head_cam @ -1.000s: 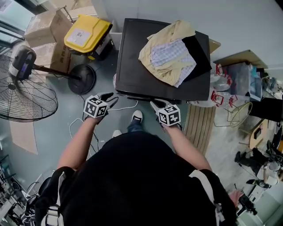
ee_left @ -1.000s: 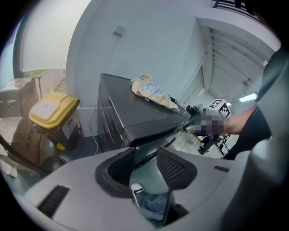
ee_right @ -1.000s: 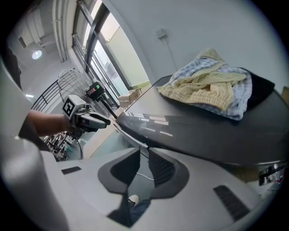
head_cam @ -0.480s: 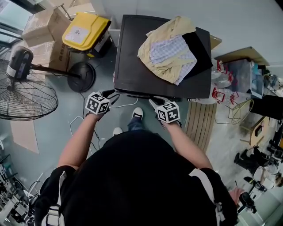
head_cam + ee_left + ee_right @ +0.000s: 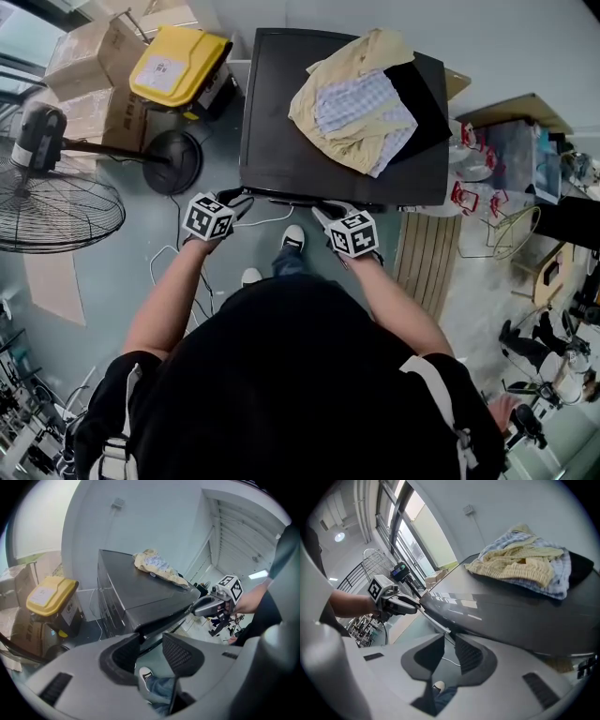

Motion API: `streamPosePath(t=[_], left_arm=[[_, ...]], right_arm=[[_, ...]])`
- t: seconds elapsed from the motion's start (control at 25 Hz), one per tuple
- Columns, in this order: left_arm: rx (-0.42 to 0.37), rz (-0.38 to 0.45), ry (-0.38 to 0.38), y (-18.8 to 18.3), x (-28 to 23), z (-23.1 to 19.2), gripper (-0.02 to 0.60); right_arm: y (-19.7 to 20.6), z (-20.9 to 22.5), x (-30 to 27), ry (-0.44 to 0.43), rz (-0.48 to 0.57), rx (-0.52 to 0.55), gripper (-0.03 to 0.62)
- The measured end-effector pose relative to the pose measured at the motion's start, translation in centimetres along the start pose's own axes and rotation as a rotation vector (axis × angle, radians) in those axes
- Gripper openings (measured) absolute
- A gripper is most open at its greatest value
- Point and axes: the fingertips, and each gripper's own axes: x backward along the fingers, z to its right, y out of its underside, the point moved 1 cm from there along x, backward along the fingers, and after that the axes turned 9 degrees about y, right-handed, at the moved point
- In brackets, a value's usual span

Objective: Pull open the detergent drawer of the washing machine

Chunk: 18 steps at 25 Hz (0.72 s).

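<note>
Because the head view looks straight down on the washing machine (image 5: pixel 281 141), its front face is hidden and the detergent drawer cannot be picked out for certain. Only a thin strip (image 5: pixel 298 202) shows along the front top edge, its long axis running left to right across the picture; whether it is the drawer I cannot tell. The machine stands just before the person, with its front towards them.

The left gripper (image 5: pixel 150 638) is at the left part of that edge. Its jaws are apart, the dark front lip lies just beyond their tips, and nothing is pressed between the pads. The right gripper (image 5: pixel 449 637) is further right. Its jaws have just been opening and stand a narrow gap apart; a pale edge line ends at their tips, unclamped.

A heap of clothes (image 5: pixel 352 103) lies on the machine's top, towards the far right. A shoe (image 5: pixel 292 242) stands on the floor below the edge. A yellow-lidded bin (image 5: pixel 178 66) and a fan (image 5: pixel 56 192) stand to the left.
</note>
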Motion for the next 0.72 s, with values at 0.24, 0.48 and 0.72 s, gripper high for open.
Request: streamPosePath(t=[0.24,0.48,0.72], left_arm=[[-0.018,-0.013,-0.011,0.09,-0.02,-0.12,0.140],[-0.031,-0.017,-0.021,0.05,-0.17,-0.26,0.132],[-0.019,-0.013,-0.017,0.16,-0.02,-0.33,0.130]], right_arm=[[0.03,-0.16,-0.18,-0.005,0.002,0.007,0.074],[-0.05,-0.10,-0.41,0.004,0.005,0.018,0.069],[0.08,-0.09,-0.64,0.014,0.005,0.014,0.060]])
